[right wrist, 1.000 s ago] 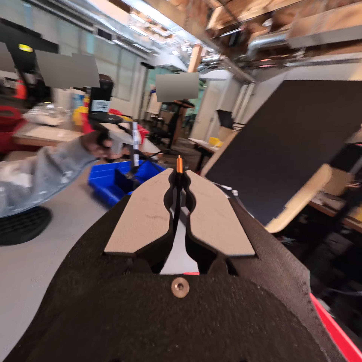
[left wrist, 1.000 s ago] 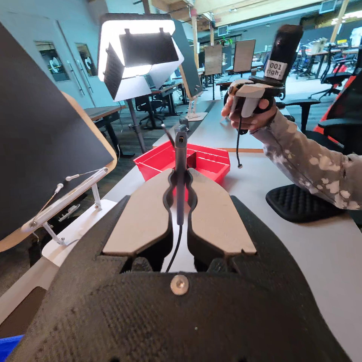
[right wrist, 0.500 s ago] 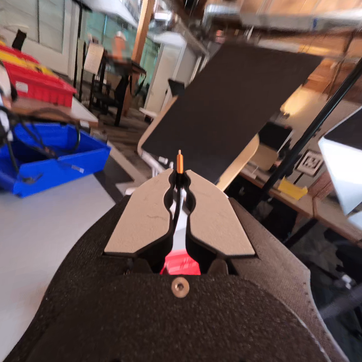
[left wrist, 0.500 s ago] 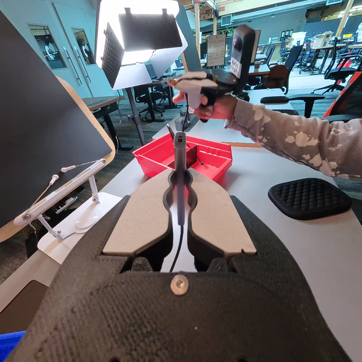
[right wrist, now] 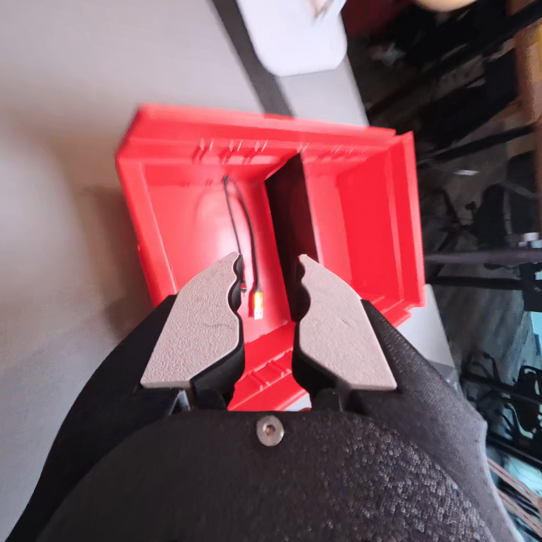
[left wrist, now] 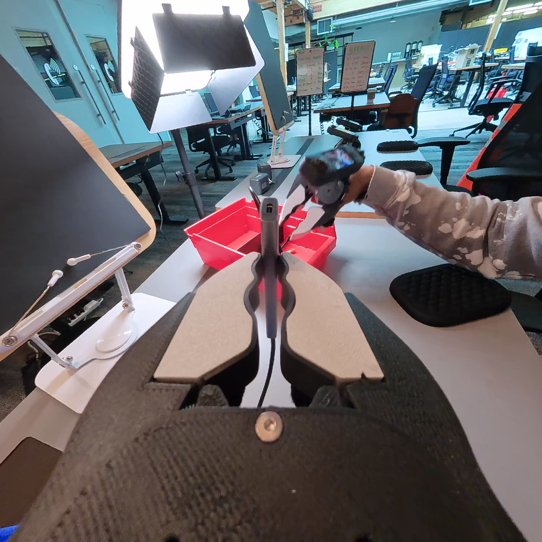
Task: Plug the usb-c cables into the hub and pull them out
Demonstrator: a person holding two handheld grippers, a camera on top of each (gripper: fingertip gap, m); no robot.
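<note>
My left gripper (left wrist: 269, 258) is shut on a slim grey hub (left wrist: 269, 234) that stands upright between the pads, its port end up and its thin black lead running down toward the camera. My right gripper (right wrist: 268, 261) is open over the red bin (right wrist: 164, 234). A short black usb-c cable (right wrist: 249, 234) with an orange plug (right wrist: 257, 305) lies in the bin's left compartment, between and below the spread fingers, and no pad presses on it. In the left wrist view the right gripper (left wrist: 302, 217) points down into the red bin (left wrist: 223, 234).
A black divider (right wrist: 290, 223) splits the red bin. Black wrist rests (left wrist: 448, 296) lie on the grey table at the right. A tilted dark board on a white stand (left wrist: 88, 281) is at the left, and a lamp on a pole (left wrist: 181, 73) stands behind the bin. Some 30 cm of space lies between my two pairs of fingers.
My right gripper swung over the red bin, tipped downward and opened; the cable with the orange plug left its grasp and now lies in the bin. The left gripper kept hold of the hub.
</note>
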